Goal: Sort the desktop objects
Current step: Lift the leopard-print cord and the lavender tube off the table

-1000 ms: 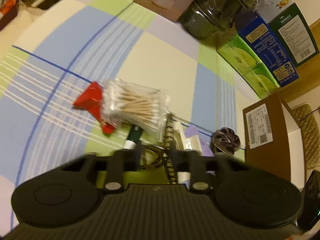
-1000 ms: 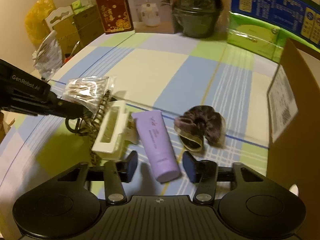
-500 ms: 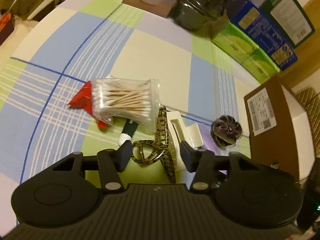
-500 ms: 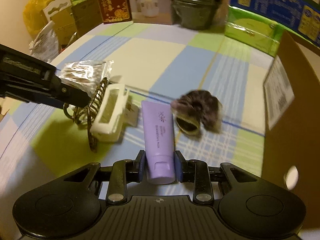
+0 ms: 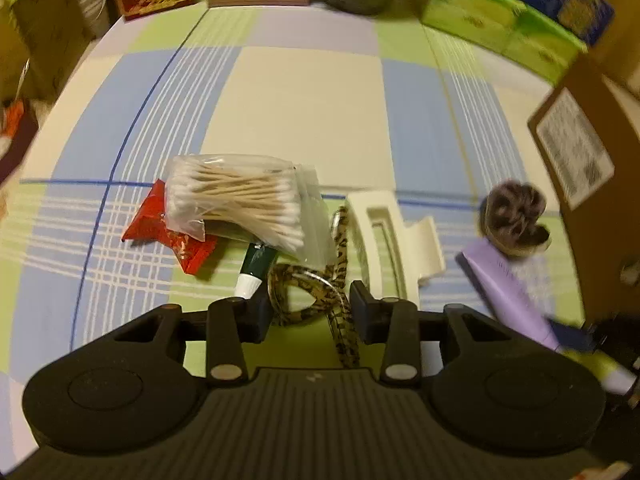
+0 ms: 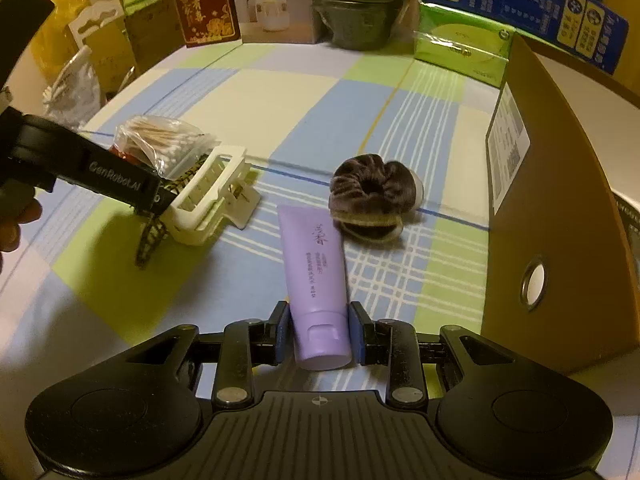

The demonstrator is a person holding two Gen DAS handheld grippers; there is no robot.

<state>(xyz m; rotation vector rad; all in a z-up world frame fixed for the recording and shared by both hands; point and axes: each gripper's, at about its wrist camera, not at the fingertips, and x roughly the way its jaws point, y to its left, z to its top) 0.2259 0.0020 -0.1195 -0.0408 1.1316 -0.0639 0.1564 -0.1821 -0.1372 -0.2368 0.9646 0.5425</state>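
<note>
The right gripper [image 6: 316, 338] has closed since a second ago: its blue pads, then standing well apart either side of the lilac plastic squeeze tube [image 6: 314, 276], now press on the tube's capped end near the front edge of the checked tablecloth [image 6: 280, 92]. In my judgement the tube is secured and ready to be lifted toward the brown cardboard box [image 6: 560, 220] at the cloth's right edge.

The left gripper [image 5: 308, 306] was shut a second ago; now its jaws stand narrowly apart and are closing around the leopard-print looped hair band [image 5: 304, 288], which lies between them, though the pads do not visibly press on it yet.

Only the left view shows the dark green tube with a white cap [image 5: 256, 266] and the red foil packet [image 5: 160, 222] under the clear bag of cotton swabs [image 5: 236, 196]. The right view alone reveals the cream plastic claw clip [image 6: 208, 200] tilted against the left gripper's finger, the dark plush scrunchie [image 6: 372, 188] touching the lilac tube's far end, and the box's round hole.
</note>
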